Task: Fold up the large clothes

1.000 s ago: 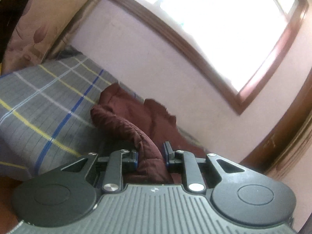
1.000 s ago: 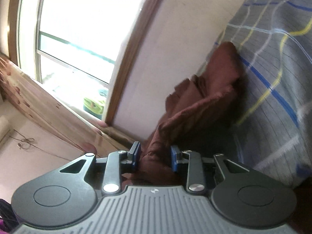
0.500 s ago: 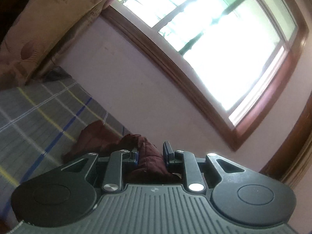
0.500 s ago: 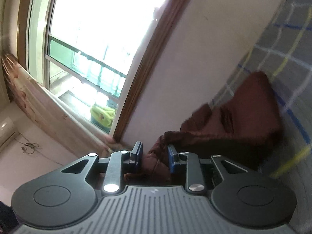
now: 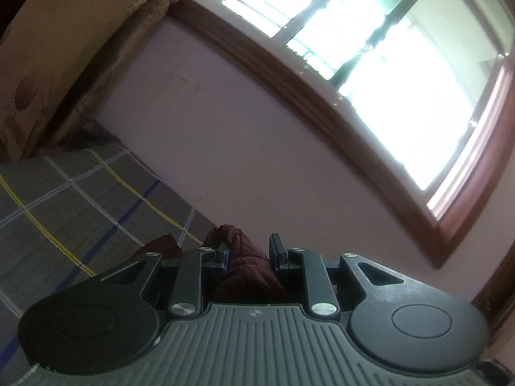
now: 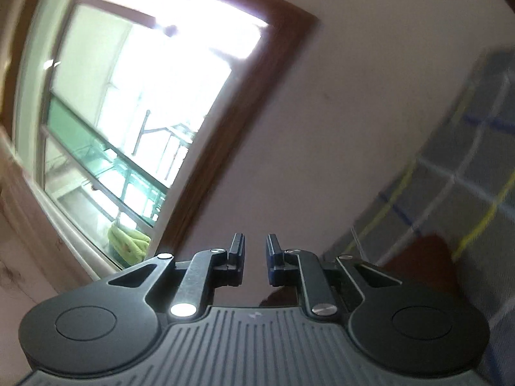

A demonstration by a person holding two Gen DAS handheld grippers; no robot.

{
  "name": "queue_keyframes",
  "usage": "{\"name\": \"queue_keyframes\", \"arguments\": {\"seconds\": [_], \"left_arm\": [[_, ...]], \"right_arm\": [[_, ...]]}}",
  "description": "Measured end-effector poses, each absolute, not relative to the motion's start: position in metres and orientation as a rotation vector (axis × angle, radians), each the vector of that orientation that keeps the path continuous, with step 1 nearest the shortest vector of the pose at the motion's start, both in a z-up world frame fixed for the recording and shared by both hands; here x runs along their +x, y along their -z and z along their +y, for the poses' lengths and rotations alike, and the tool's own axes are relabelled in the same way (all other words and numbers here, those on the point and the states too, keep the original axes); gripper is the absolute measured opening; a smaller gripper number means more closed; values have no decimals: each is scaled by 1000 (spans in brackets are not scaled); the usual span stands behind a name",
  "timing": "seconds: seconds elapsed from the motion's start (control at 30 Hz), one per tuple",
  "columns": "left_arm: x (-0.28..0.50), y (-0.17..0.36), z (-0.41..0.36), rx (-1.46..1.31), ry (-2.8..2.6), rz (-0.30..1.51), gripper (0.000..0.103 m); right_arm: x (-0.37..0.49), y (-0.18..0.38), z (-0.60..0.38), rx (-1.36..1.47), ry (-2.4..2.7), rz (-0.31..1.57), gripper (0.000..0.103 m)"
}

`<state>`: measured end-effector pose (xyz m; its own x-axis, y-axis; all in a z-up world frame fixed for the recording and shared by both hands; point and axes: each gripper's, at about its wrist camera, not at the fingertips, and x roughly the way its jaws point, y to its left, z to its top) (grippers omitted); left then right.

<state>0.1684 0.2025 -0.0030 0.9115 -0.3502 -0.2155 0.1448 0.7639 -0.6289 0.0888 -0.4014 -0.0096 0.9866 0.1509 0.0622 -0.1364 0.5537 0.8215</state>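
Observation:
A dark maroon garment [image 5: 248,263] is pinched between the jaws of my left gripper [image 5: 249,251], lifted above the grey checked bed sheet [image 5: 64,212]; most of the cloth hangs hidden below the gripper body. In the right wrist view, my right gripper [image 6: 255,251] shows a narrow gap between its fingertips with only wall behind; a fold of maroon cloth [image 6: 276,299] sits deep between the finger bases, and more garment [image 6: 428,263] shows past the right finger over the sheet [image 6: 450,193]. Both grippers are tilted up toward the wall.
A pale pink wall [image 5: 257,135] with a wood-framed window [image 5: 370,51] stands behind the bed. A patterned beige curtain [image 5: 48,48] hangs at the left. A green cloth [image 6: 128,244] lies outside the window.
Both grippers have risen and tilted up toward the window, lifting the maroon garment off the bed. Much less cloth shows now, and none shows between the right fingertips.

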Motion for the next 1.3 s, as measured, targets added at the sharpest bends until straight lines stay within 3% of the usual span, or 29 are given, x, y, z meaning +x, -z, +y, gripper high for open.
{"name": "queue_keyframes", "arguments": {"seconds": [0.13, 0.2, 0.23, 0.37, 0.43, 0.57, 0.63, 0.8, 0.9, 1.03, 1.23, 1.3], "left_arm": [[186, 15, 199, -631, 249, 350, 23], [195, 22, 199, -643, 237, 368, 24], [197, 24, 198, -646, 229, 372, 24], [200, 29, 196, -661, 205, 367, 32], [196, 26, 195, -657, 202, 343, 41], [181, 15, 198, -623, 158, 279, 93], [169, 7, 203, -602, 112, 225, 102], [156, -10, 206, -517, 147, 225, 100], [151, -18, 185, -404, 254, 231, 89], [159, -22, 138, -273, 412, 240, 85], [225, -11, 94, -257, 502, 274, 85], [245, -3, 82, -202, 506, 278, 92]], "right_arm": [[52, -7, -379, 743, -241, 53, 22], [29, -11, -363, 600, -201, 84, 39], [18, -12, -357, 561, -207, 82, 42], [-3, -8, -330, 545, -382, 94, 69], [11, 1, -305, 493, -423, 171, 70], [60, 22, -257, 374, -469, 304, 69], [84, 27, -237, 330, -468, 336, 70], [155, 29, -210, 174, -400, 395, 68], [193, 37, -206, 151, -413, 408, 68], [228, 50, -200, 106, -428, 478, 67], [261, 76, -221, 192, -505, 561, 67], [264, 80, -224, 212, -527, 579, 68]]}}
